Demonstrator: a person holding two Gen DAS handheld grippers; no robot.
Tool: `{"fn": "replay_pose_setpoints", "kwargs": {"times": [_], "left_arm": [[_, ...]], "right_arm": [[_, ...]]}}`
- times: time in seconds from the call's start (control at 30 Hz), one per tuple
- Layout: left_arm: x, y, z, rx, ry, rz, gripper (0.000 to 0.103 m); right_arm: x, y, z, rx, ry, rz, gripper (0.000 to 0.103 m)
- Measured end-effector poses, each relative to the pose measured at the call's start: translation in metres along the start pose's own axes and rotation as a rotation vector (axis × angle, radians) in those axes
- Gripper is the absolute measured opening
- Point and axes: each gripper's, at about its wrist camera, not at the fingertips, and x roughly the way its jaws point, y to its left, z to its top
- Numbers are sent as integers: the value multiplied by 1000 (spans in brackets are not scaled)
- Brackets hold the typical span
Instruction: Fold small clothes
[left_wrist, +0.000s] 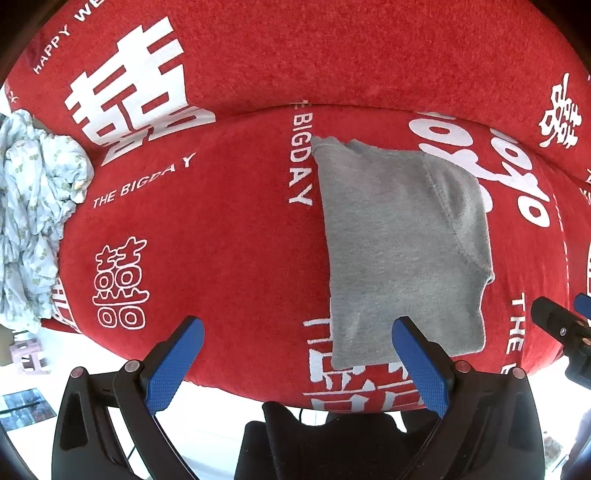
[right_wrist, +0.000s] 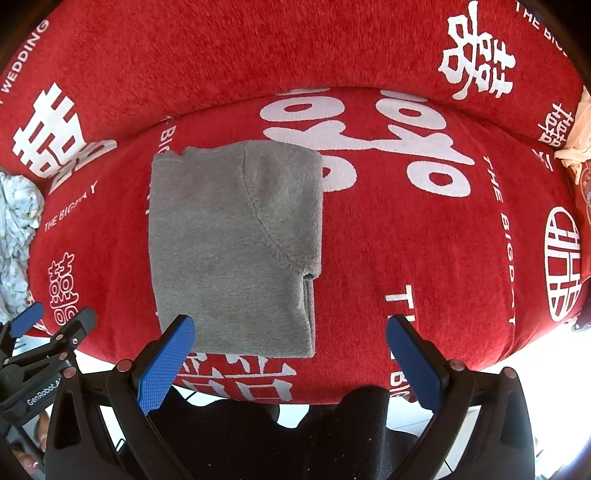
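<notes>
2 hand-held grippers (left_wrist: 297, 354) (right_wrist: 290, 352) spread wide, empty, fuzzy gray folded garment (right_wrist: 236, 243), rectangular, on nubby red cover (right_wrist: 406, 240)

The grey garment (right_wrist: 229, 243) is soft, matt fleece with a slightly fuzzy nap and stitched seams. The red cover (right_wrist: 424, 258) beneath looks like coarse chenille, its white lettering flatter. Each claw (left_wrist: 297, 365) (right_wrist: 290, 363) has matt black plastic arms and dimpled blue pads (right_wrist: 166, 363), probably rubber. The pale floral cloth (left_wrist: 33, 206) is thin and crumpled.
</notes>
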Motion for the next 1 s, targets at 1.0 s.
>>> {"fn": "replay_pose_setpoints", "kwargs": {"times": [1.0], "left_arm": [[0,0,-1,-5,3,-1,102]], "right_arm": [[-1,4,1,-5,2,-5,103]]}}
